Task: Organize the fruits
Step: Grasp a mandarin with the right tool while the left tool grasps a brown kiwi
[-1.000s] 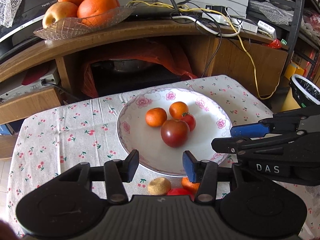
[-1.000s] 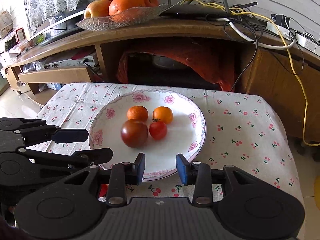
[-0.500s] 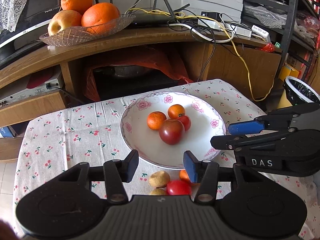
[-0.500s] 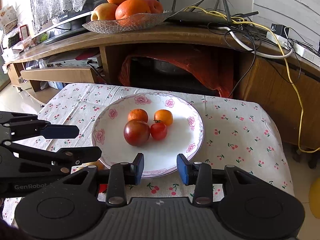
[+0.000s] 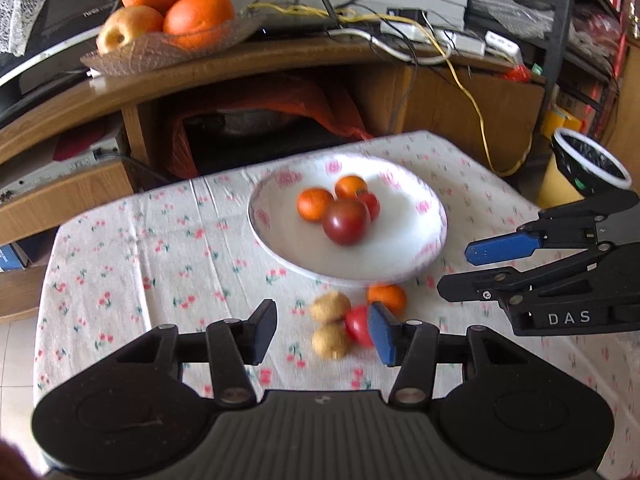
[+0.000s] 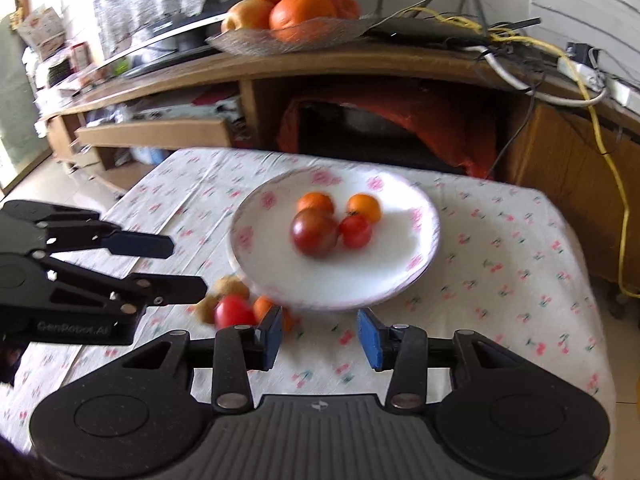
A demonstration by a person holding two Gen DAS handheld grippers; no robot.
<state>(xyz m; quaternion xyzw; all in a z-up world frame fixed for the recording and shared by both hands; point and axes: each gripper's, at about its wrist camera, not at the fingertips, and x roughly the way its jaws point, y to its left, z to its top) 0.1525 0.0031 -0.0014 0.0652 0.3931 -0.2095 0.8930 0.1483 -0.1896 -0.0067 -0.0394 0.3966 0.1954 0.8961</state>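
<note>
A white flowered plate on the cherry-print tablecloth holds two small oranges, a dark tomato and a small red tomato. In front of the plate lie two brown fruits, a red tomato and a small orange. My left gripper is open and empty, above and just behind these loose fruits. My right gripper is open and empty, in front of the plate; it also shows in the left wrist view.
A glass dish of oranges and an apple stands on the wooden cabinet behind the table, with cables beside it. A bin with a black liner is at the right.
Both grippers have pulled back and up from the plate. The loose fruits in front of the plate have come into full view. Both stay open.
</note>
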